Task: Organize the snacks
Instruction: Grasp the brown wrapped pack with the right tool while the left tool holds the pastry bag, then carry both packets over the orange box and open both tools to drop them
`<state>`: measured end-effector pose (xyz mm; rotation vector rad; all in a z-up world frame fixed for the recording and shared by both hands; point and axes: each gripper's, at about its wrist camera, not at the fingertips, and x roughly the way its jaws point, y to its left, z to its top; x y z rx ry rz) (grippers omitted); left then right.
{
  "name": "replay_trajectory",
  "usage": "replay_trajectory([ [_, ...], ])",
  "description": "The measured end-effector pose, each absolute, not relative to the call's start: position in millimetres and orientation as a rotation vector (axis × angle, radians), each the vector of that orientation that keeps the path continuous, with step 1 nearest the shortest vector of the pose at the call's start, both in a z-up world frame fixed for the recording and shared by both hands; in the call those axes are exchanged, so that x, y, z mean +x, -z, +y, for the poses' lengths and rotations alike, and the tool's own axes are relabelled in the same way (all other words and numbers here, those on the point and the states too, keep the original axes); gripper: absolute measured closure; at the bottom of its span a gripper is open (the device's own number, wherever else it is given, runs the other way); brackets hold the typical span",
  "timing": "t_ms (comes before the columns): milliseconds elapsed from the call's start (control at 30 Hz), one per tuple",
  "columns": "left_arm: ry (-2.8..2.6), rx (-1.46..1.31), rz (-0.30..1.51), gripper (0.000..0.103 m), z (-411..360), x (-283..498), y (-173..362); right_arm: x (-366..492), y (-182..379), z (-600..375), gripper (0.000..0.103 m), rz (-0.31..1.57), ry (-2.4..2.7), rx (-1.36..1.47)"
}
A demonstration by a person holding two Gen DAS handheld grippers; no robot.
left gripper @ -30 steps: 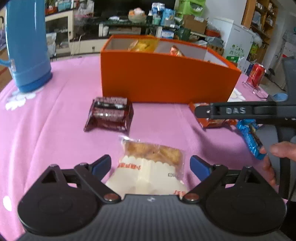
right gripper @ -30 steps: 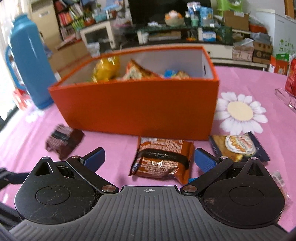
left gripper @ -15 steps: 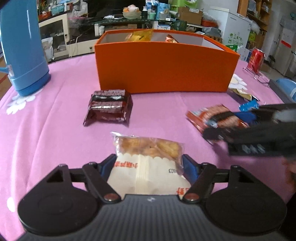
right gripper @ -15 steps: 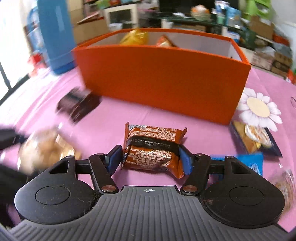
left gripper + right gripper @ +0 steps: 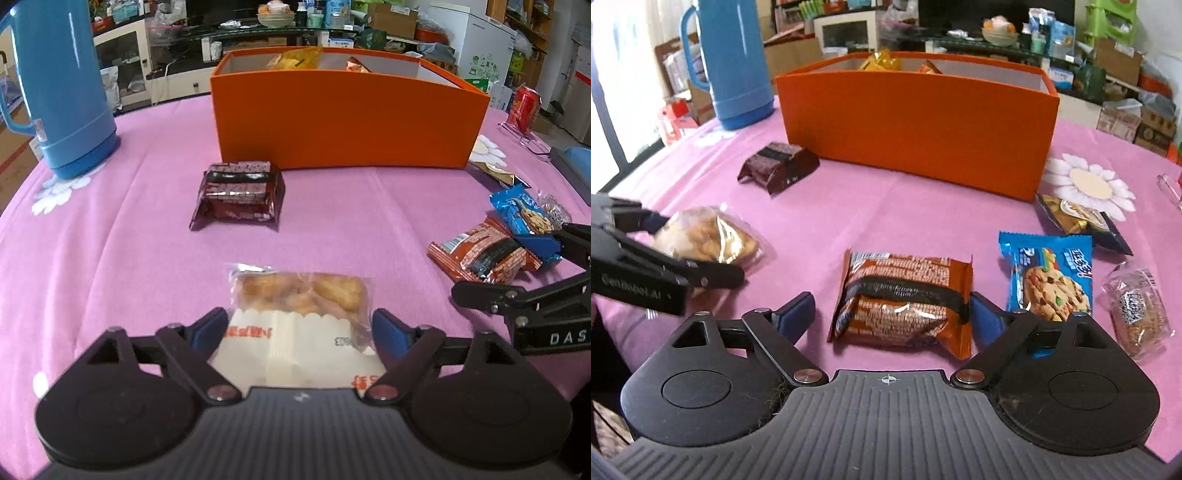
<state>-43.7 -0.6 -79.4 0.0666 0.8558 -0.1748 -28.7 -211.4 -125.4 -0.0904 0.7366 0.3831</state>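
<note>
A clear and white cracker packet lies on the pink cloth between the fingers of my left gripper. Its jaws are opening and the pads stand just off the packet's sides. An orange-brown biscuit packet lies between the fingers of my right gripper. Those jaws are opening too, with a gap at the left pad. The orange box stands behind with several snacks inside. A dark brown packet lies in front of it. A blue cookie packet lies right of the right gripper.
A tall blue thermos stands at the far left of the table. A dark packet and a small clear-wrapped snack lie at the right. A red can stands at the far right edge. Shelves and boxes fill the room behind.
Half a second ago both pairs of jaws had closed in against their packets; now they have spread apart again. The right gripper has shifted sideways across the table. Both packets still lie on the cloth.
</note>
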Motion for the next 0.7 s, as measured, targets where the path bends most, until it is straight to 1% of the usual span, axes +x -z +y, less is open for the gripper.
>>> replay_trajectory([
  [67, 0.170, 0.074, 0.858, 0.013, -2, -43, 80, -24, 126, -211, 0.029, 0.740, -0.380, -0.068],
  [133, 0.170, 0.081, 0.869, 0.015, -4, -42, 83, -23, 127, -209, 0.028, 0.734, -0.378, -0.076],
  [167, 0.172, 0.079, 0.866, 0.018, -5, -42, 83, -24, 128, -206, 0.031, 0.731, -0.376, -0.101],
  [200, 0.181, 0.074, 0.861, 0.027, -5, -42, 81, -26, 130, -202, 0.034, 0.725, -0.369, -0.144],
  [267, 0.173, 0.076, 0.846, 0.032, -6, -45, 78, -29, 127, -202, 0.060, 0.715, -0.394, -0.148],
  [300, 0.161, 0.089, 0.834, 0.037, -7, -46, 77, -30, 125, -203, 0.062, 0.717, -0.400, -0.143],
  [333, 0.155, 0.098, 0.822, 0.037, -7, -48, 75, -31, 124, -204, 0.064, 0.717, -0.404, -0.134],
  [567, 0.149, 0.009, 0.789, 0.037, 7, -48, 62, -37, 109, -221, 0.066, 0.671, -0.399, -0.046],
  [700, 0.164, -0.056, 0.768, 0.037, 13, -42, 48, -38, 85, -232, 0.066, 0.600, -0.399, 0.044],
])
